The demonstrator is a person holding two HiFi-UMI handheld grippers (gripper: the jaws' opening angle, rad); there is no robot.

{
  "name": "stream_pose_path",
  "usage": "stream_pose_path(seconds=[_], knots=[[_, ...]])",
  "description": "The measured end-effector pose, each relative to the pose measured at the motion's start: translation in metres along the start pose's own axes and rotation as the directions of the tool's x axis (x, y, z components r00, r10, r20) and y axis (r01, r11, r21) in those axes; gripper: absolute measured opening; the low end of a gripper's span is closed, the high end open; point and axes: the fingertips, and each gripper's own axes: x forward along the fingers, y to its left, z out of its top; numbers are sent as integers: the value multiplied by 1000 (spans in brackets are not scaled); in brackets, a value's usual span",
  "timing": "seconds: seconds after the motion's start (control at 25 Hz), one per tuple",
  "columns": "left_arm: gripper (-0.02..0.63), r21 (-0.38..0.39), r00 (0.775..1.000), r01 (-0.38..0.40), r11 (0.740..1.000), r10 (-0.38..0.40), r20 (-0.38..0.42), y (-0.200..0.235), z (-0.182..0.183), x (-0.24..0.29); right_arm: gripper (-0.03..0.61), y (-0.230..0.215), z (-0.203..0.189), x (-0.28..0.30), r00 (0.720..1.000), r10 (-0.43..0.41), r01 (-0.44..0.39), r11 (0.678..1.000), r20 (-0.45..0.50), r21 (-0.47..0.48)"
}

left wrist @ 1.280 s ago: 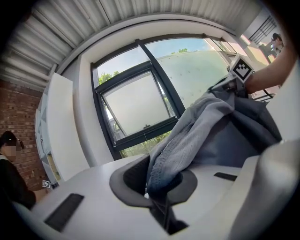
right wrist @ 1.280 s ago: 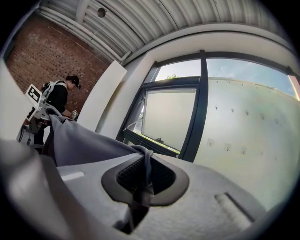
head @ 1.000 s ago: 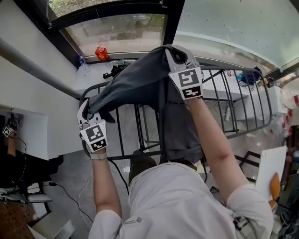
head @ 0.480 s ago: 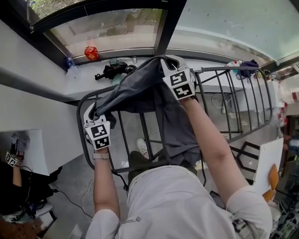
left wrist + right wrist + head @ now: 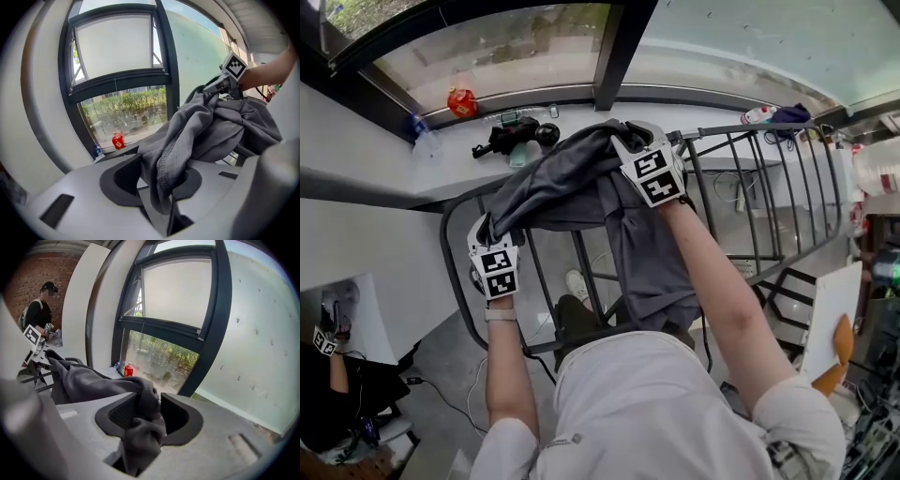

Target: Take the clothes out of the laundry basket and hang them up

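A dark grey garment (image 5: 581, 187) lies draped over the top rail of the black metal drying rack (image 5: 741, 178), one part hanging down toward the person. My left gripper (image 5: 483, 230) is at its left end. Its jaws have just been opening; the hem (image 5: 164, 159) hangs between them with a gap beside one pad. My right gripper (image 5: 623, 141) is at the garment's upper right corner. Its jaws have also just been opening, and a bunched fold (image 5: 143, 413) sits loosely between the pads. Each gripper shows in the other's view: the right gripper (image 5: 225, 77), the left gripper (image 5: 35, 341).
A red bottle (image 5: 461, 101) and dark items (image 5: 511, 139) sit on the windowsill behind the rack. A blue bundle (image 5: 789, 114) hangs at the rack's far right. A white board (image 5: 830, 319) leans at the right. Another person (image 5: 40, 310) stands beyond the rack at the left.
Both hands have come down with the garment, which now rests across the rack's top rail instead of being held above it.
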Motion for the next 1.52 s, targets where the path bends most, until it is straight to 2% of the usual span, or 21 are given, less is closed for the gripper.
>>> stream_pose_path(seconds=[0.08, 0.2, 0.52, 0.64, 0.92, 1.08, 1.24, 1.52], knots=[[117, -4, 1000, 8, 1000, -9, -16, -1, -4, 2, 205, 2, -4, 0, 1000, 23, -23, 999, -9, 31], [185, -15, 998, 29, 999, -30, -46, -8, -10, -1, 245, 5, -6, -3, 998, 56, -55, 997, -9, 53], [235, -5, 996, 26, 1000, -26, -83, -29, -24, -27, 252, 10, 2, -42, 996, 65, -68, 996, 64, 56], [235, -2, 998, 16, 1000, -16, -58, -38, -17, -43, 251, 10, 8, -67, 992, 69, -76, 995, 104, 68], [235, 19, 999, 29, 999, -29, 38, -71, 12, -79, 252, 1, -3, -139, 979, 47, -70, 992, 198, 109], [235, 37, 994, 73, 997, -75, 76, -111, 28, -100, 251, -14, -29, -192, 972, 12, -48, 988, 237, 148], [235, 81, 983, 135, 988, -144, 113, -158, 45, -119, 252, -35, -69, -253, 965, -63, 7, 977, 254, 214], [235, 183, 944, 254, 950, -285, 167, -271, 68, -150, 252, -69, -165, -360, 947, -197, 108, 940, 255, 325]])
